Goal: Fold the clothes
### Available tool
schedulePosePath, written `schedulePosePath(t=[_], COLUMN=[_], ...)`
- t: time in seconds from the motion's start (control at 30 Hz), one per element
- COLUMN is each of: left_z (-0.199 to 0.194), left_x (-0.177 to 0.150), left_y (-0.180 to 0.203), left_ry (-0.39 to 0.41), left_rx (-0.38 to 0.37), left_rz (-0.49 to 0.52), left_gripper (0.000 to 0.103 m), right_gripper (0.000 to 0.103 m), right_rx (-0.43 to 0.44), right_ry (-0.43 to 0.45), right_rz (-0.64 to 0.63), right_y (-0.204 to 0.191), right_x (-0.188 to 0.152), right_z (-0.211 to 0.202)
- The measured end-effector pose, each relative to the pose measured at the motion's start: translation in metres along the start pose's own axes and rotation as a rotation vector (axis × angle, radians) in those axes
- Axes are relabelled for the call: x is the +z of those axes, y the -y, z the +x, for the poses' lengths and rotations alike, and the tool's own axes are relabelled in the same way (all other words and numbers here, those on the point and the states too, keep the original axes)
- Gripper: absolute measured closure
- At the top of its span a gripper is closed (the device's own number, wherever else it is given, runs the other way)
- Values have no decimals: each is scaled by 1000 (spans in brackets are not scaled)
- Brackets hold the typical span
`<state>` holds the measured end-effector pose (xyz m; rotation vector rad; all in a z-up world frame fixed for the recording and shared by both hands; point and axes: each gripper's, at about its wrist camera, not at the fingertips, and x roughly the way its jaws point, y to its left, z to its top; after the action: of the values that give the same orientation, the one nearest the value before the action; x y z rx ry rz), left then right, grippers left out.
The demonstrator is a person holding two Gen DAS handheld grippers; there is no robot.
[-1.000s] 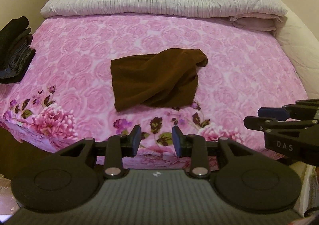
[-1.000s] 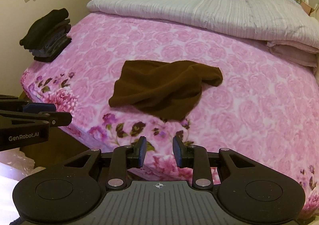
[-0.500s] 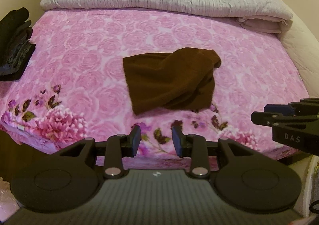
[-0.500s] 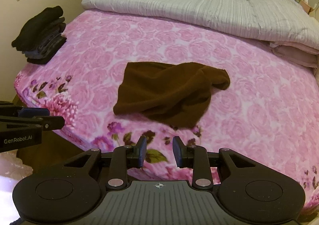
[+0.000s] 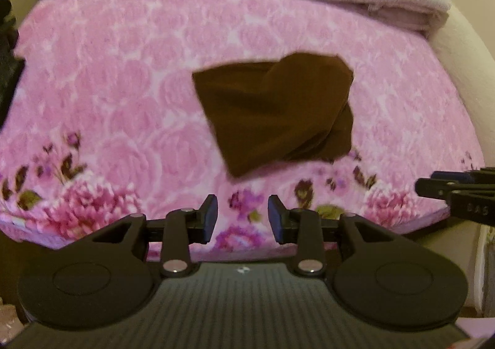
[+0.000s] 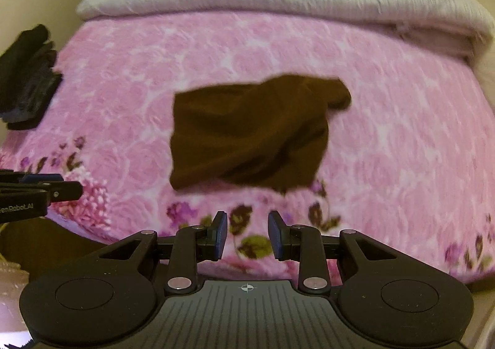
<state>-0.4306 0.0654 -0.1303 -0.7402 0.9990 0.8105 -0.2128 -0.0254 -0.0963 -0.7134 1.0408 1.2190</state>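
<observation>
So both tools, left tool [image 5: 243,219] and right tool [image 6: 247,236], are spread, holding nothing; one brown garment [image 6: 253,135] mid-frame on the bed [image 6: 402,163], one dark folded stack [image 6: 26,76] upper left.

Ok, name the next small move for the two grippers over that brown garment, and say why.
Probably bring both down to the brown garment's near edge, one toward each corner. It lies crumpled and unfolded on the pink bedspread, while the left gripper and right gripper hover short of it, jaws apart and empty.
</observation>
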Motion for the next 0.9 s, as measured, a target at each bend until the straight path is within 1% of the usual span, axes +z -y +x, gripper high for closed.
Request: schedulePosePath(t=[0.13,0.27,0.4,0.6,0.67,0.77,0.9], left_z=[30,56,81,129,147,165,184], left_x=[-7,-11,-2,11,13,17,23], left_y=[-18,-34,-47,-65,-69,-75,-86], left_ry=[-75,-119,-112,-100,-91,-54,-44], left_rx=[-27,-32,-29,-29,-25,-23,-51], left_rz=[-50,-108,-172,-343,-396,-465,-545], left_gripper=[72,72,72,72,72,72,72], right_gripper=[73,73,73,73,73,73,73], right_rx=[-21,-16,1,29,44,83,132], right_ry=[-77,-106,-120,-136,-136,-151,-138], right_rz=[47,21,-37,-203,-242,-283,-326], right_y=[9,13,14,7,5,0,-15], right_x=[0,14,42,88,96,104,107], right_z=[27,54,94,168,189,221,251])
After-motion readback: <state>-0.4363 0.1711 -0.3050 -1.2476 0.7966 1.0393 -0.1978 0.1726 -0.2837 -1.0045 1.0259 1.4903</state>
